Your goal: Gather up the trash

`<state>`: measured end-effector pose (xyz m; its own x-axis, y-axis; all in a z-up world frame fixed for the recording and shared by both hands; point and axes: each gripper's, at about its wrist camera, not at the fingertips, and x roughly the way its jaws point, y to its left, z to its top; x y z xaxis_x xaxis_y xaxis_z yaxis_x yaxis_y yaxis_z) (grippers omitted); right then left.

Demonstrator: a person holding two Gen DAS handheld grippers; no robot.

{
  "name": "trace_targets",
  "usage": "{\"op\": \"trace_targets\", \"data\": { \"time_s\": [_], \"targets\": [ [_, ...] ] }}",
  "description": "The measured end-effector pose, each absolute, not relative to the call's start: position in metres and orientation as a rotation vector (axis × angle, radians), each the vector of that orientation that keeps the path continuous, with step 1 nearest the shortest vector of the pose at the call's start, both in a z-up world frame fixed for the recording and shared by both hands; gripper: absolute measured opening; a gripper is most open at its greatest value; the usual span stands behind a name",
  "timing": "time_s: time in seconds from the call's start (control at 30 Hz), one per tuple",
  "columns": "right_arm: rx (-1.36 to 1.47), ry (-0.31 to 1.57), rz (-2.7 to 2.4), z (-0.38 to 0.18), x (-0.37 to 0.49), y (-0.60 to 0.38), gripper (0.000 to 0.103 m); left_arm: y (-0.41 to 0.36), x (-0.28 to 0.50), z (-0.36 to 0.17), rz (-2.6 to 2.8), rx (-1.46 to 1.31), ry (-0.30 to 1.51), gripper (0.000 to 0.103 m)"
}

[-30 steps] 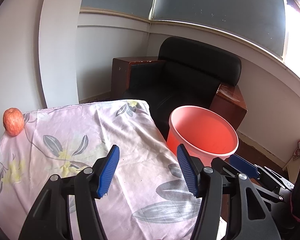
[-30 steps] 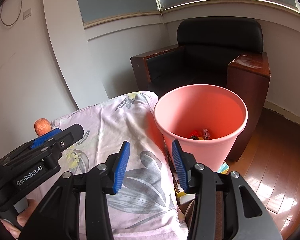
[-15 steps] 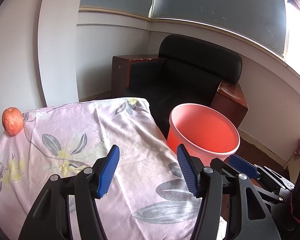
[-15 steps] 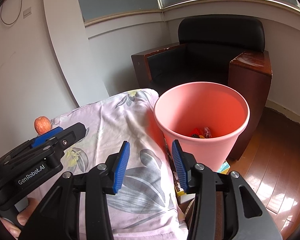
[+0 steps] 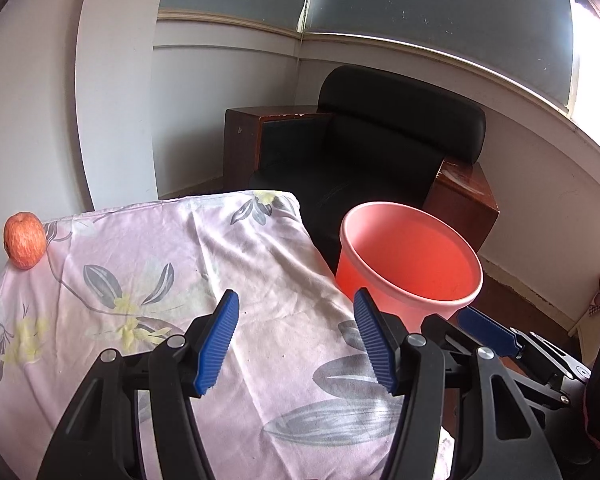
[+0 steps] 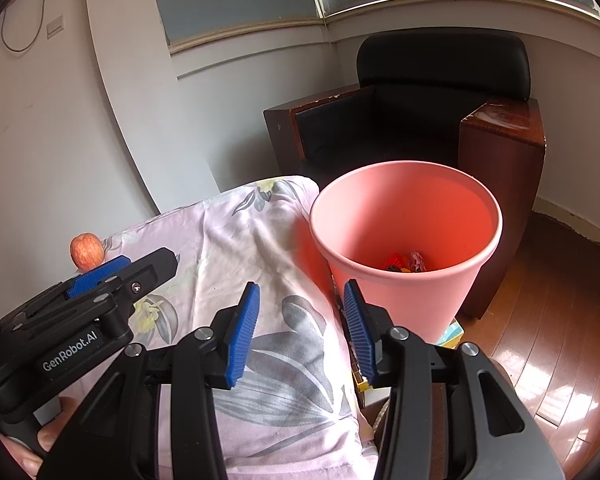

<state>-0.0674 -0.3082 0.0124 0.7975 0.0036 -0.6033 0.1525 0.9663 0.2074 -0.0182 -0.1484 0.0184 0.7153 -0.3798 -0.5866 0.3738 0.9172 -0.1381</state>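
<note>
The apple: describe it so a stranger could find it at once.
Start at the floral pink cloth covering the table beside the pink bin. At its far left corner sits the apple, a small red-orange round fruit, the only object on the cloth.

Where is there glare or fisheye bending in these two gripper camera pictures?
Left wrist view: the window blows out white at the upper right, and the sill curves in a fisheye arc. Right wrist view: sunlight glares off the wooden floor at the lower right; the white pillar bows; corners vignette black.
</note>
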Motion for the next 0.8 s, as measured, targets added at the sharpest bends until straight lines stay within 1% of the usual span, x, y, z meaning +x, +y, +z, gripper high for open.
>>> {"op": "trace_targets", "data": {
  "time_s": [0.33,0.8],
  "targets": [
    [0.254,0.535,-0.109,0.027,-0.081,-0.309,0.045,-0.142,-0.016,0.016,-0.380,-0.019,0.654,0.059],
    [0.213,0.520,-0.063,0.033,-0.077,-0.290,0.045,-0.126,-0.018,0.017,-0.319,-0.012,0.630,0.059]
  ]
}}
